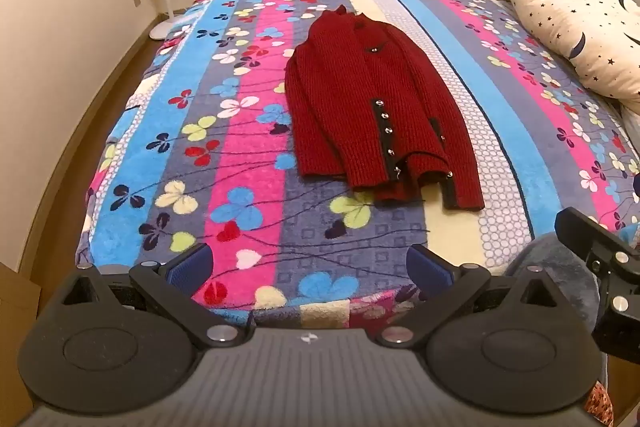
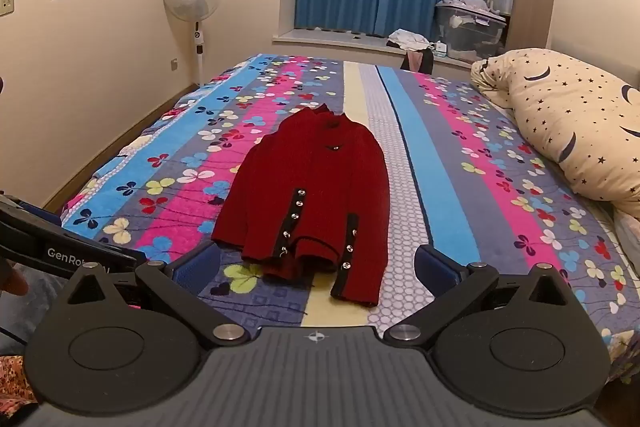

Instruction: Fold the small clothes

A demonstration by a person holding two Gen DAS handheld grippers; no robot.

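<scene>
centrally, one red knit cardigan (image 1: pixel 372 107) lying flat on the floral blanket (image 1: pixel 240 155), bare blanket all round it, hem towards both tongs, left gripper (image 1: pixel 310 269) and right gripper (image 2: pixel 316 265) spread wide, empty, near the bed's front edge, one starry pillow (image 1: pixel 568 15) along the right edge

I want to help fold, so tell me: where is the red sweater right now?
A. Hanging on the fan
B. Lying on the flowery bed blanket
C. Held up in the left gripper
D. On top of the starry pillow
B: the red sweater lies on the flowery blanket, with the left gripper and the right gripper both open, short of it and holding nothing.
</scene>
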